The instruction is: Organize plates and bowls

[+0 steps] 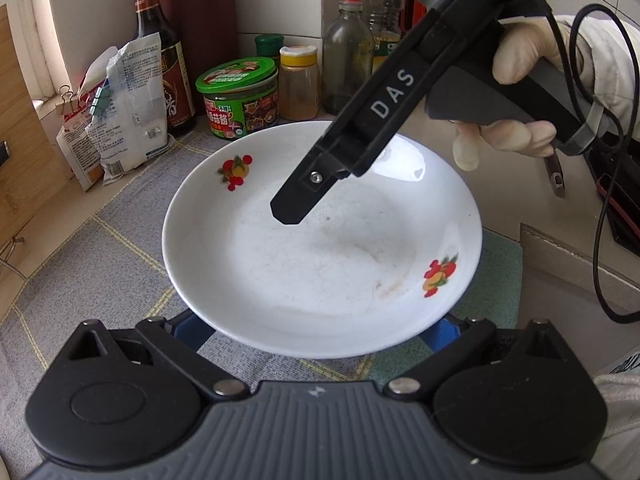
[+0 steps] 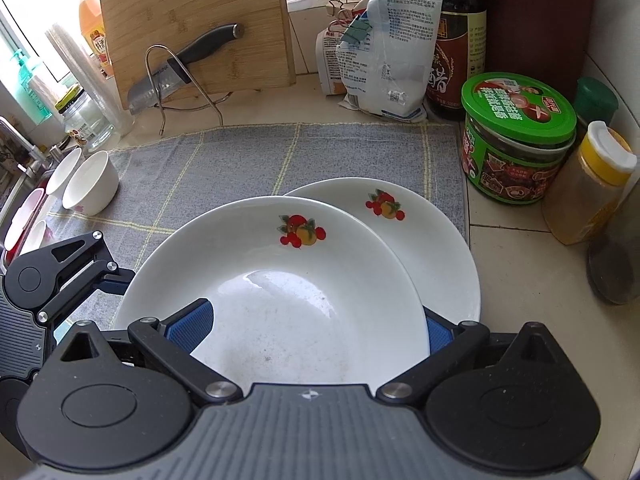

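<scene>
Two white plates with fruit decals lie on the grey mat [image 2: 240,152]. The upper plate [image 2: 280,280] partly overlaps the lower plate [image 2: 432,240] by the jars. My right gripper [image 2: 312,328] is open at the upper plate's near rim, its left pad over the plate and its right pad under the rim. My left gripper [image 1: 316,328] is open, with both blue pads below the near rim of the plate [image 1: 320,248]. Only that plate shows in the left wrist view. The right gripper's finger [image 1: 288,208] hangs over it, held by a gloved hand [image 1: 516,60].
Several small white bowls [image 2: 90,188] stand at the mat's left edge by the sink. A green-lidded jar [image 2: 516,140], spice bottle [image 2: 588,188], sauce bottle [image 2: 456,40] and bags [image 2: 384,52] crowd the back right. A cutting board [image 2: 196,28] with a knife [image 2: 180,68] leans behind.
</scene>
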Motion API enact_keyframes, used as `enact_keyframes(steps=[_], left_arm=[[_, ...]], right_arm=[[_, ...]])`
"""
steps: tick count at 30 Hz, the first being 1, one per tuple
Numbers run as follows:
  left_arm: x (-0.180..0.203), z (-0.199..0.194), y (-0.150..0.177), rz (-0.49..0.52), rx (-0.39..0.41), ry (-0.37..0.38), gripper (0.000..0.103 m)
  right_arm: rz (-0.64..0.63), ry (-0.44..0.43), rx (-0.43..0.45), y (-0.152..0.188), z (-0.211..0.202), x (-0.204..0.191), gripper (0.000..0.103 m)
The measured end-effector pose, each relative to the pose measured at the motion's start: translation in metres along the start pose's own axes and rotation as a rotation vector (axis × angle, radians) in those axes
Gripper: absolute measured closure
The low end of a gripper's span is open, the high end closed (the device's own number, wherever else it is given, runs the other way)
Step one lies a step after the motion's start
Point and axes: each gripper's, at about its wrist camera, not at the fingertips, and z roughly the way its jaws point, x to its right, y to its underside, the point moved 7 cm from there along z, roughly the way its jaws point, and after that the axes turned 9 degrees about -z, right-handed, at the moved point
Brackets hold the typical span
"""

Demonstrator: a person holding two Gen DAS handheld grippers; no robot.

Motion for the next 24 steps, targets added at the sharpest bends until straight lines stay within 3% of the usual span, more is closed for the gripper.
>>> enact_keyframes(steps=[24], left_arm=[[-0.002, 0.017, -0.002, -0.032, -0.044, 0.026, 0.001]], right_arm=[[0.018, 0.008, -0.036, 0.001, 0.015, 0.011, 0.000]])
